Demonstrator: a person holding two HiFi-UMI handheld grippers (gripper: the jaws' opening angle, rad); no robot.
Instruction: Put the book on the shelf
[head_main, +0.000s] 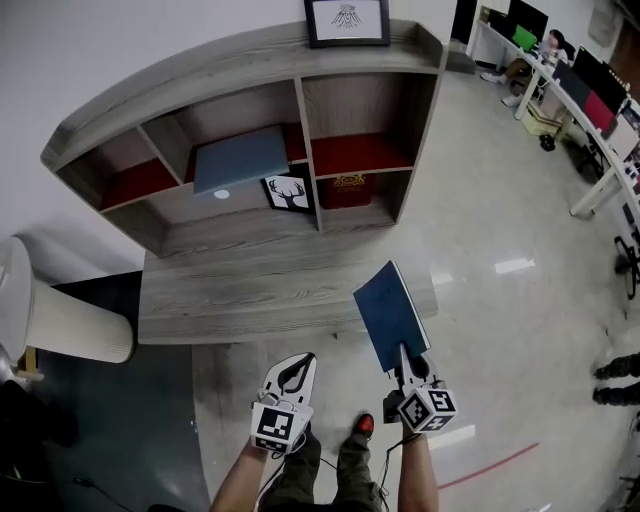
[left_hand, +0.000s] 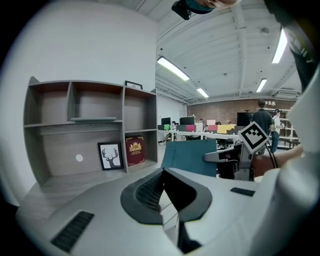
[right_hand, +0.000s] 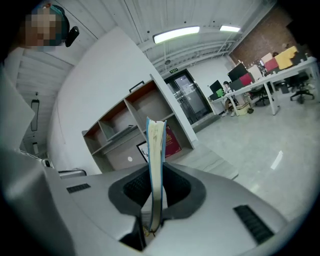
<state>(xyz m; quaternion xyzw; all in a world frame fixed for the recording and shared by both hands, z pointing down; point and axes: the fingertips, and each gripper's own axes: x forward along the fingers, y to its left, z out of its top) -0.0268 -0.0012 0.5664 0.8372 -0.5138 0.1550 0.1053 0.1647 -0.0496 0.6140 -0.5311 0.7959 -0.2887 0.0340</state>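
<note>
A thin blue book (head_main: 390, 312) stands on edge, gripped at its lower end by my right gripper (head_main: 405, 362), in front of the low wooden platform. In the right gripper view the book's (right_hand: 156, 160) page edge rises straight up between the pads, which press on both covers. My left gripper (head_main: 298, 368) hangs beside it on the left, shut and empty. The left gripper view shows the book (left_hand: 189, 157) to its right. The grey wooden shelf (head_main: 300, 95) with open compartments stands beyond the platform (head_main: 250, 290), with red panels at the back of some compartments.
In the shelf lie a grey-blue flat slab (head_main: 240, 160), a deer picture (head_main: 288, 192) and a dark red book (head_main: 347, 190). A framed picture (head_main: 347, 20) stands on top. A white cylinder (head_main: 70, 325) stands left. Office desks (head_main: 590, 90) with monitors run along the right.
</note>
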